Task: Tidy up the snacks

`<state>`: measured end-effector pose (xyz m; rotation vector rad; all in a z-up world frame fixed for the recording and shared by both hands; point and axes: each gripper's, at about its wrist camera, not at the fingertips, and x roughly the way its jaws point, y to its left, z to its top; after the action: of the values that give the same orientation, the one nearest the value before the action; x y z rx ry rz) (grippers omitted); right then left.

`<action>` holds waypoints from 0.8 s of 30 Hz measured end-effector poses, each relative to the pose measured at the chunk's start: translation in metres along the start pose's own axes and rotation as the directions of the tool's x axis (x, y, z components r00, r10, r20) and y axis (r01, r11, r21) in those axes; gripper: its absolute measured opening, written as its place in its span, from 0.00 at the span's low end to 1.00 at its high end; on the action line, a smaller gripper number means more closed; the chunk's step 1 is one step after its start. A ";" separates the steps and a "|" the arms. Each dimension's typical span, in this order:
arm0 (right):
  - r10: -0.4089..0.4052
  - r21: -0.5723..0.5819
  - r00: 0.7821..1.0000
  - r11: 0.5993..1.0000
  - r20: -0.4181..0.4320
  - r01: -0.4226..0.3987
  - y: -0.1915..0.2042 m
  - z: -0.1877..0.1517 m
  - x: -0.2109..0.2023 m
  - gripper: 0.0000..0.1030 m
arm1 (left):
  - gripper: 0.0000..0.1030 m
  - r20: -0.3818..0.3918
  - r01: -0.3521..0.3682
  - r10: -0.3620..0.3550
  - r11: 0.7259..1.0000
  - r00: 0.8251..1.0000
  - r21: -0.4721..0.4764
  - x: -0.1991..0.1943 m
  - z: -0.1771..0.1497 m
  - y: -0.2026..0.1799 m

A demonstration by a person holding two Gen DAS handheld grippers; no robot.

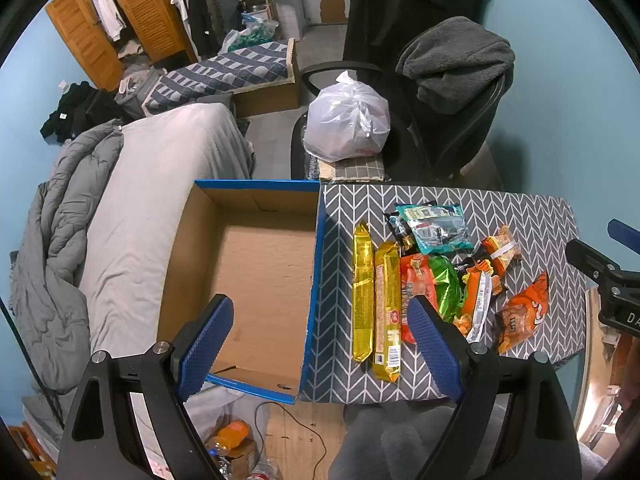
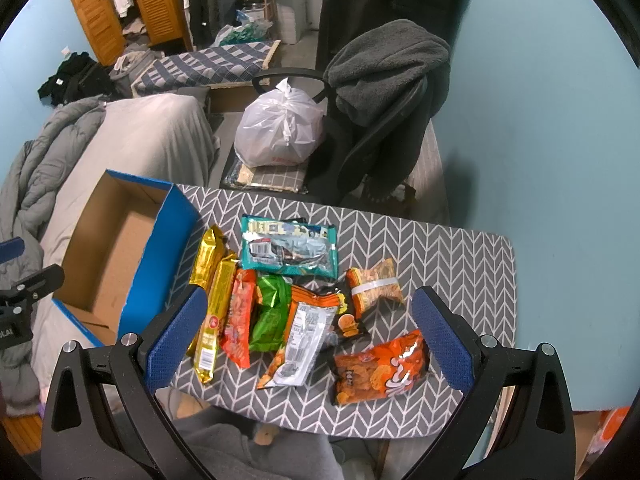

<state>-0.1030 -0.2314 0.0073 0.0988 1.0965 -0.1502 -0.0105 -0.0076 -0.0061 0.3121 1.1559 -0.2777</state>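
Orange chip bag (image 2: 380, 368) lies between the right gripper's (image 2: 310, 344) spread fingers.

Box (image 1: 256, 280) interior bare, open from above; its tall blue wall (image 2: 160, 256) blocks a straight sideways pass from the table (image 2: 460, 256); snacks (image 2: 288, 304) packed tight mid-table, little gap btwn them; far right of table free; chair (image 2: 380, 120) w/ white bag (image 2: 280, 128) crowds the far edge.

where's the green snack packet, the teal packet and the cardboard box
green snack packet (image 2: 271, 314): right wrist view, middle of its crinkled front
teal packet (image 2: 289, 250): right wrist view, centre of its shiny face
cardboard box (image 1: 262, 280): left wrist view, bare brown floor inside
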 end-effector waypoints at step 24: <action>-0.035 0.107 0.996 0.993 -0.083 0.043 -0.052 -0.020 0.025 0.98 | 0.88 -0.116 0.028 -0.027 1.000 0.993 0.013 0.086 0.002 -0.016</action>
<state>-0.1183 -0.2808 -0.0245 0.1823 1.1718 -0.2428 0.0173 -0.0277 -0.0865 0.3291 1.2742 -0.2955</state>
